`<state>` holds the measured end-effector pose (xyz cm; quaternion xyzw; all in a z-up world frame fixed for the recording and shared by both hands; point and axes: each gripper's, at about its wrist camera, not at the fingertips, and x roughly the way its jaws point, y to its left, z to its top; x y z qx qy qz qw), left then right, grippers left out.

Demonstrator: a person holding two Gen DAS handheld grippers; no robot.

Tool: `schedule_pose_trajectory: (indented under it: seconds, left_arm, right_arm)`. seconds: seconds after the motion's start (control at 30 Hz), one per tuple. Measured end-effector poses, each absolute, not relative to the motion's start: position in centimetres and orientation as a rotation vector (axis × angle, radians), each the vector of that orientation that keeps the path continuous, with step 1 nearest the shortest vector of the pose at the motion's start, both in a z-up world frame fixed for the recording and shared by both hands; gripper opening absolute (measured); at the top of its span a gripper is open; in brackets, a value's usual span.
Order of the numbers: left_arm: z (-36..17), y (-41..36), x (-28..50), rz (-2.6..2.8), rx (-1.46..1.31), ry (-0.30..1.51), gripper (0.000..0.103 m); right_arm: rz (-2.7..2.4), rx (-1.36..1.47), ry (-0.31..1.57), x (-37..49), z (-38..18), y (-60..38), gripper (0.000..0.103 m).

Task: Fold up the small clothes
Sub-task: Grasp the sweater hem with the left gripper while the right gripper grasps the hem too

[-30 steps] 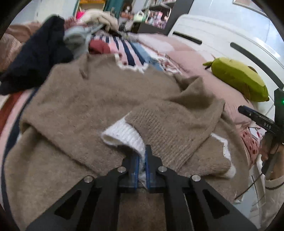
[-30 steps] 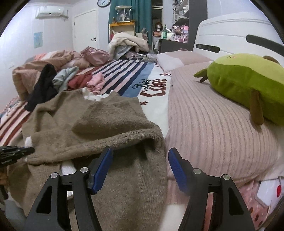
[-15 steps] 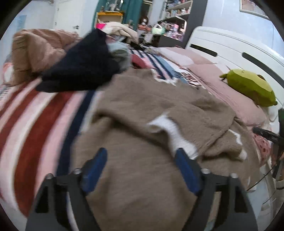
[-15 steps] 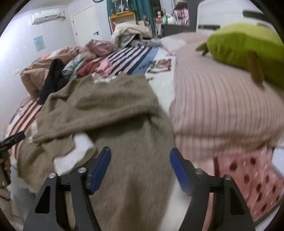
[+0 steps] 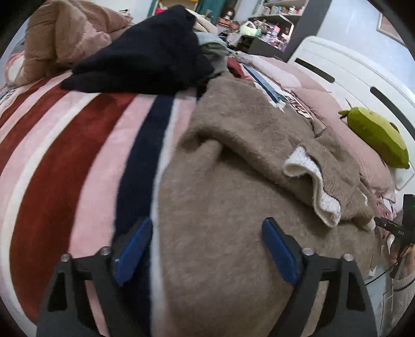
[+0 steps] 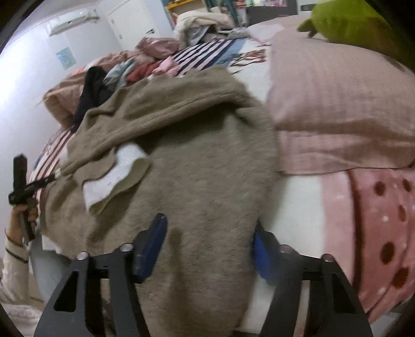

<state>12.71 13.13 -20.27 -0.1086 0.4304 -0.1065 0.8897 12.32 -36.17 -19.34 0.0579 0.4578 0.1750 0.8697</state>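
- Left hand-held gripper (image 5: 207, 248): its blue pads stand wide apart and are closing, one over the striped blanket (image 5: 77, 145), the other over the brown sweater (image 5: 220, 207); the sweater's side edge lies between them, but neither pad presses on it.
- Right hand-held gripper (image 6: 207, 246): its jaws are closing with the sweater's near hem (image 6: 202, 207) between them. The view is blurred, and the pads look beside the knit rather than clamped on it.
- The sweater lies spread on the bed at its near edge, both sleeves folded in across the front, their white cuffs (image 5: 313, 189) showing.
- Only the left view shows the wide red, pink and navy stripes of the blanket just beside the sweater — and the right hand-held gripper's tip at its far right edge.
- Only the right view shows the pink pillow (image 6: 337, 103) touching the sweater's other side, a dotted pink cloth (image 6: 384, 220) below it, and a hand (image 6: 24, 212) in a pale sleeve gripping the left tool's handle.
- Farther back, both views show a dark garment (image 5: 150, 57) on a heap of clothes and a green plush (image 5: 376, 140) by the white headboard (image 5: 350, 67); the right view adds a door and an air conditioner (image 6: 72, 22) on the wall.
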Motion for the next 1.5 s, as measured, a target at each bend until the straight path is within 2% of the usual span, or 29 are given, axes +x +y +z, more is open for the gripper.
schedule_pose_trajectory:
  seconds: [0.03,0.07,0.1,0.17,0.2,0.23,0.53,1.0,1.27,1.5]
  left_arm:
    - [-20.3,12.6,12.9,-0.243,-0.218,0.899,0.064]
    - [-20.3,12.2,13.0,-0.262,-0.218,0.906,0.059]
    - [-20.3,11.9,13.0,-0.269,-0.219,0.908,0.052]
    - [-20.4,11.6,13.0,-0.282,-0.225,0.913,0.034]
    - [-20.4,11.4,12.9,-0.298,-0.24,0.913,0.015]
    - [-20.3,11.2,12.8,-0.329,-0.268,0.915,0.007]
    - [-15.1,11.3,9.2,-0.381,-0.264,0.743,0.006]
    - [-7.7,12.1,2.7,-0.417,-0.194,0.586,0.006]
    - [-6.3,14.1,8.8,-0.372,-0.235,0.593,0.007]
    - [-8.2,14.6,17.4,-0.299,-0.216,0.706,0.007]
  right_arm:
    - [0.365,0.11,0.962,12.3,-19.5,-35.7,0.042]
    - [0.361,0.1,0.96,12.1,-19.7,-35.3,0.037]
    - [0.37,0.108,0.956,12.1,-19.7,-35.1,0.026]
    - [0.398,0.15,0.959,12.1,-19.7,-35.0,0.014]
    - [0.419,0.172,0.952,12.1,-19.7,-34.9,0.013]
    - [0.434,0.182,0.944,12.0,-19.6,-34.8,0.012]
    - [0.518,0.294,0.789,10.3,-15.1,-34.2,0.01]
    - [0.704,0.345,0.626,7.3,-8.0,-30.8,0.008]
    - [0.63,0.349,0.58,12.8,-6.0,-31.1,0.008]
    - [0.453,0.342,0.675,21.5,-7.4,-32.6,0.008]
